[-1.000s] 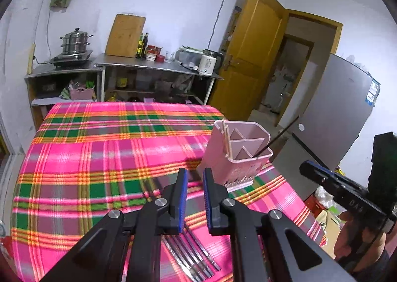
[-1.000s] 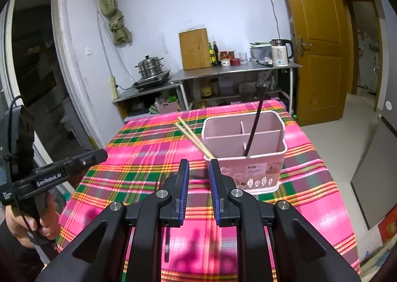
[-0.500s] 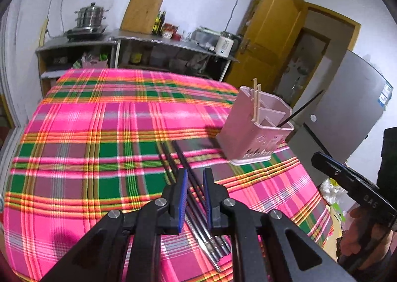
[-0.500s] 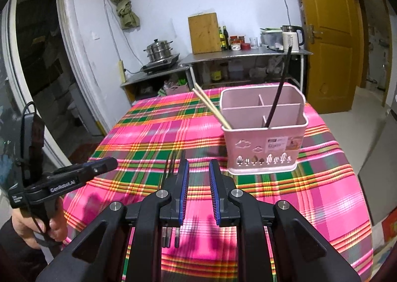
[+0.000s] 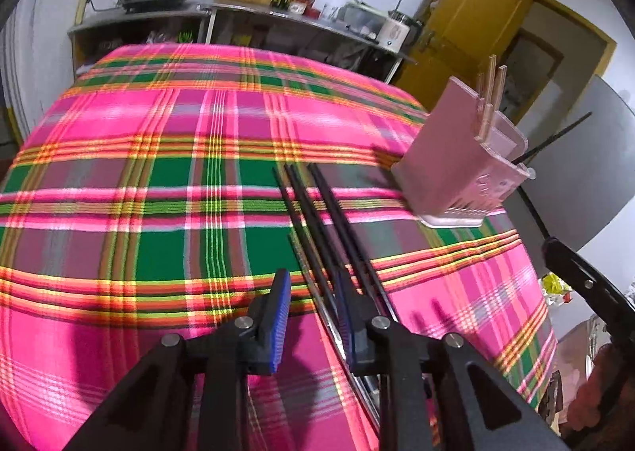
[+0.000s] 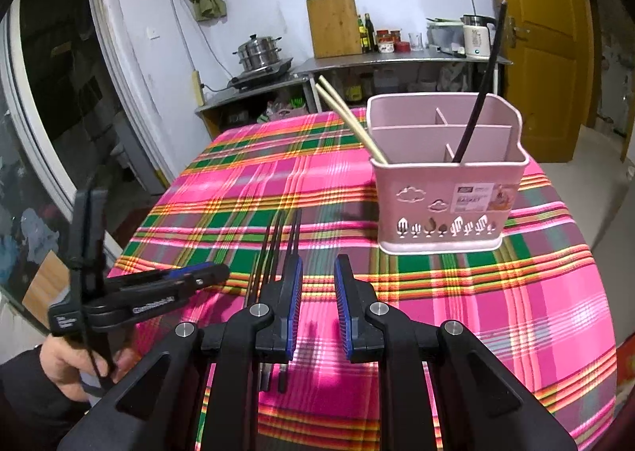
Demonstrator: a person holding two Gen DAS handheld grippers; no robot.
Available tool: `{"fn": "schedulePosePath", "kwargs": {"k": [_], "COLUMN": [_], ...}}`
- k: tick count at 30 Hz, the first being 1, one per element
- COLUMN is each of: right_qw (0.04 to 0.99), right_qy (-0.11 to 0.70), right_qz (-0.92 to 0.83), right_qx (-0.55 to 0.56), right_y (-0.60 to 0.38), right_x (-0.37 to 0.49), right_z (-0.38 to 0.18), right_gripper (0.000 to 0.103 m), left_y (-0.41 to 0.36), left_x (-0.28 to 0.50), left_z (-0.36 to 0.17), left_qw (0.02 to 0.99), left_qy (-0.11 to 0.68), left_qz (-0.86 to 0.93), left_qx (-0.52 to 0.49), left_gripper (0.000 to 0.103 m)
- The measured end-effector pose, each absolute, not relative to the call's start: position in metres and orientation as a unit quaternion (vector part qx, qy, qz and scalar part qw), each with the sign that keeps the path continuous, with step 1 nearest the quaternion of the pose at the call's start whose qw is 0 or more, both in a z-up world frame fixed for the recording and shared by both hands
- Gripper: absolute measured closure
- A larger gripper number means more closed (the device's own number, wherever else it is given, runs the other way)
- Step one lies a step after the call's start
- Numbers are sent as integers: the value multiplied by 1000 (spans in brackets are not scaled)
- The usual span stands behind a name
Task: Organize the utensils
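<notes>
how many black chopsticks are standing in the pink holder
1: a single black chopstick leans in the front right compartment of the pink holder. The others lie on the tablecloth.

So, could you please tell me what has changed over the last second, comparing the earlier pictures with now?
The left tool has dropped low toward the black chopsticks lying on the plaid tablecloth, and its fingers have opened around them without yet closing. The right tool has drawn back from the pink plastic utensil holder and opened slightly, holding nothing. The holder, its wooden chopsticks and the single black chopstick stayed put.
</notes>
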State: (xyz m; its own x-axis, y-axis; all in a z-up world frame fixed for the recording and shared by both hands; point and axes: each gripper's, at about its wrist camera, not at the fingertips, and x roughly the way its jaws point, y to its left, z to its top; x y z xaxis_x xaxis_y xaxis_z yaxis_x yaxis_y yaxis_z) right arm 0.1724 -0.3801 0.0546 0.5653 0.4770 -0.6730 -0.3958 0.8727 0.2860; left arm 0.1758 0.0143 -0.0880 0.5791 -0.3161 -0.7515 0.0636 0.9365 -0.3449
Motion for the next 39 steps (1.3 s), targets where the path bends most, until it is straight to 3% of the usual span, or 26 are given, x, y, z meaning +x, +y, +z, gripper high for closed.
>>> {"fn": "schedulePosePath", "kwargs": {"k": [15, 24, 30, 39], "right_qw": [871, 867, 864, 849], "right_qy": [418, 425, 431, 452], "right_qz": [256, 255, 254, 270], "right_qx": [49, 49, 48, 43], "right_y": [-368, -364, -359, -332], "right_x": [187, 190, 195, 219], "right_z": [32, 25, 18, -4], "right_gripper": [86, 86, 86, 86], "left_y": [-5, -15, -7, 41], "left_x": [196, 198, 198, 198], "left_z": [-111, -112, -112, -113], "left_qw": [888, 893, 891, 891], "left_qy": [447, 447, 449, 448], "left_qz": [-69, -48, -60, -43], "left_qx": [-81, -41, -27, -53], "left_gripper": [80, 86, 99, 99]}}
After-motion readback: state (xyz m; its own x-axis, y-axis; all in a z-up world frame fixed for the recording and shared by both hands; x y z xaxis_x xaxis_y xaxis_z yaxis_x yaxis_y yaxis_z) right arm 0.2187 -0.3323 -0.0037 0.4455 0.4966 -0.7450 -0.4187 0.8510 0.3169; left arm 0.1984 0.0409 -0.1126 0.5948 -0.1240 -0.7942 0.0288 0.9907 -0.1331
